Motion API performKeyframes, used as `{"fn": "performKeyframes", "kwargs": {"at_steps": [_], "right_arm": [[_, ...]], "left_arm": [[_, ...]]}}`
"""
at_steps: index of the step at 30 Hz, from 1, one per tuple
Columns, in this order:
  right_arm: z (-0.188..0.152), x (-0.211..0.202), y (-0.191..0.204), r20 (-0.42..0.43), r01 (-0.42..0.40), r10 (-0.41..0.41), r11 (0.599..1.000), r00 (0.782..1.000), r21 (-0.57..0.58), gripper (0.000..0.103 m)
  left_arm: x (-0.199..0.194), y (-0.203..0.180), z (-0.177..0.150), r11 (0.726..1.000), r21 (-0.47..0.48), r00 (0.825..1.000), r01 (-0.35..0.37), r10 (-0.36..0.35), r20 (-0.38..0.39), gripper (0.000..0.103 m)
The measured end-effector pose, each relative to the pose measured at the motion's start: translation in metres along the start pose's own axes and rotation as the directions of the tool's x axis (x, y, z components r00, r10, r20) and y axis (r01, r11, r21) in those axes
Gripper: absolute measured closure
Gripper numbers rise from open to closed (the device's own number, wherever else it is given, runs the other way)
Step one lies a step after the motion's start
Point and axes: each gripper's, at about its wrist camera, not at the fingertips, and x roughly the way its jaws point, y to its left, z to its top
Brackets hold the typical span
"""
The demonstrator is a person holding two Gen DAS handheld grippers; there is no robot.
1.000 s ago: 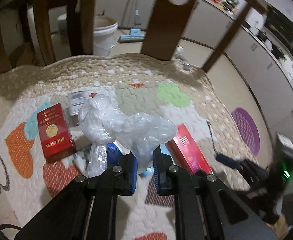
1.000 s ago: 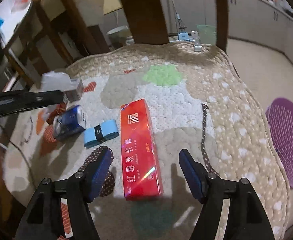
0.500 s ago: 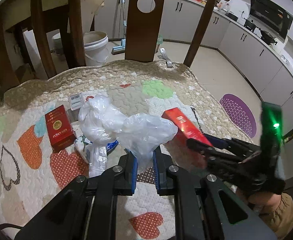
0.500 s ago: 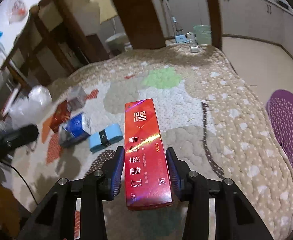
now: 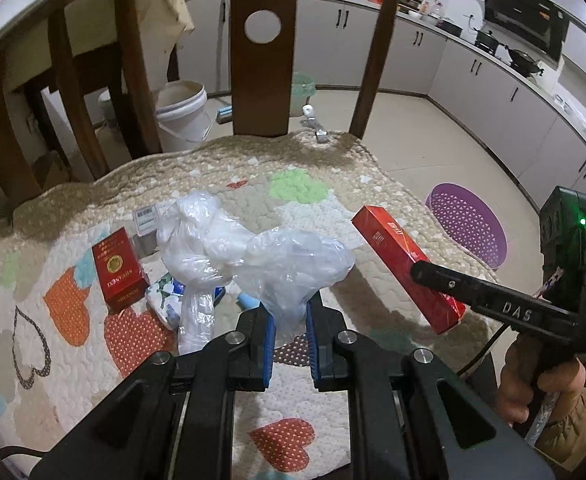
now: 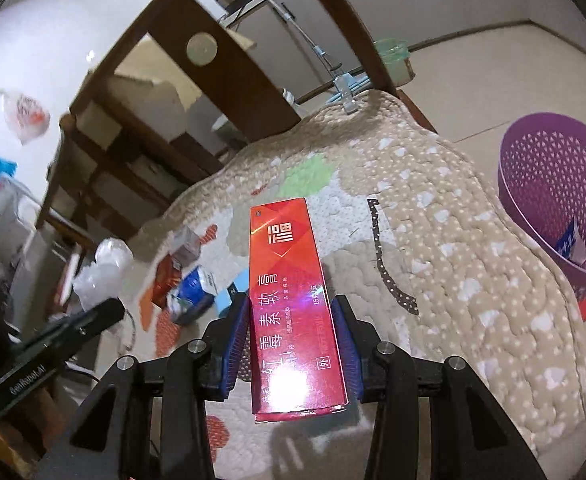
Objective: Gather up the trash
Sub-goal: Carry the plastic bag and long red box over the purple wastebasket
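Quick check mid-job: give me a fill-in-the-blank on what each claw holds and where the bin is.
The left claw is shut on a crumpled clear plastic ____.
The right claw grips a long ____ box, lifted off the quilted cover.
The basket on the floor is ____ in colour.
A small red box lies on the cover, ____ held by either claw.

Missing words: bag; red; purple; not
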Motion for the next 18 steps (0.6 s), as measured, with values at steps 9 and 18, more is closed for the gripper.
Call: {"fn": "performKeyframes", "kwargs": {"at_steps": [9,18], "right_arm": [[0.001,-0.022,-0.023,0.043,-0.135,0.131,0.983,0.99,0.123,0.058],[0.004,-0.049,-0.049,0.113,-0.168,0.149,0.968,0.982,0.185,0.058]], "left_arm": [[-0.003,-0.018,0.003,0.999,0.043,1.0,-0.004,0.004,0.001,0.09],[0.002,-0.046,0.01,0.995,0.097,1.0,0.02,-0.019,-0.004,0.09]]}}
